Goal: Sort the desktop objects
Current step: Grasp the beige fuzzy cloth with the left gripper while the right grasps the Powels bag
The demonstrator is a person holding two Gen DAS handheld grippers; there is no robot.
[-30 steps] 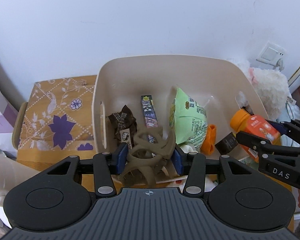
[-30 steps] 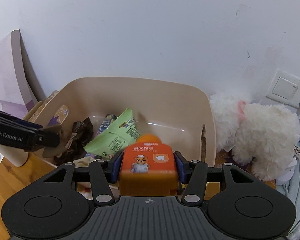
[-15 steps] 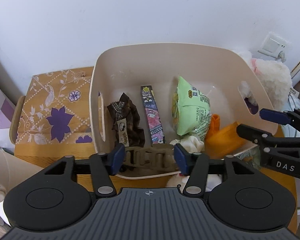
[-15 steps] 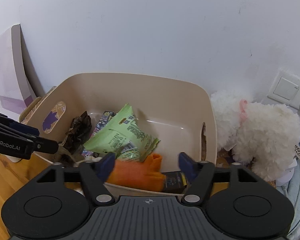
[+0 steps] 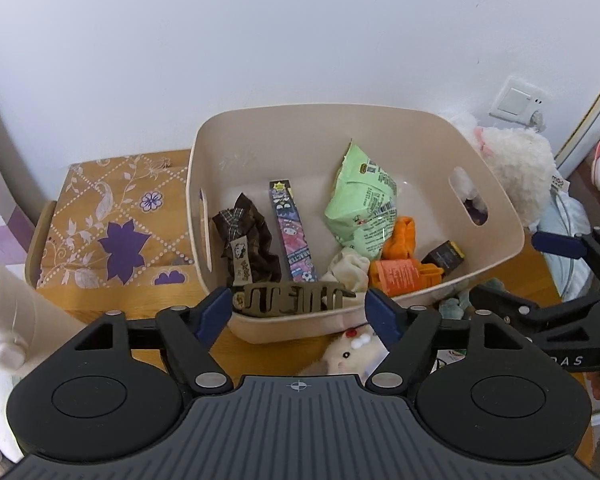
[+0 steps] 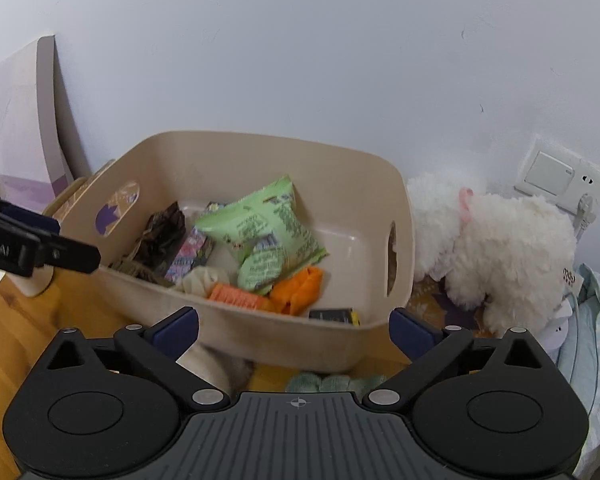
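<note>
A beige bin [image 5: 504, 204] [image 6: 260, 148] holds a green snack bag [image 5: 360, 200] [image 6: 268, 224], an orange pouch [image 5: 396, 276] [image 6: 236, 298], a brown hair claw [image 5: 292, 300], a dark plaid bow [image 5: 248, 232], a patterned strip pack [image 5: 292, 232] and a small black box [image 5: 444, 256]. My left gripper [image 5: 296, 314] is open and empty, just in front of the bin's near wall, with the hair claw lying inside. My right gripper [image 6: 294, 328] is open and empty at the bin's near right corner.
A floral orange box [image 5: 112, 216] stands left of the bin. A white plush toy [image 6: 500, 248] and a wall socket [image 6: 552, 176] are at the right. A small plush [image 5: 348, 356] lies in front of the bin. A white bottle [image 5: 8, 320] is at the left.
Both grippers opened: the left let the hair claw drop into the bin, the right let the orange pouch drop in. Both have pulled back from the bin.
</note>
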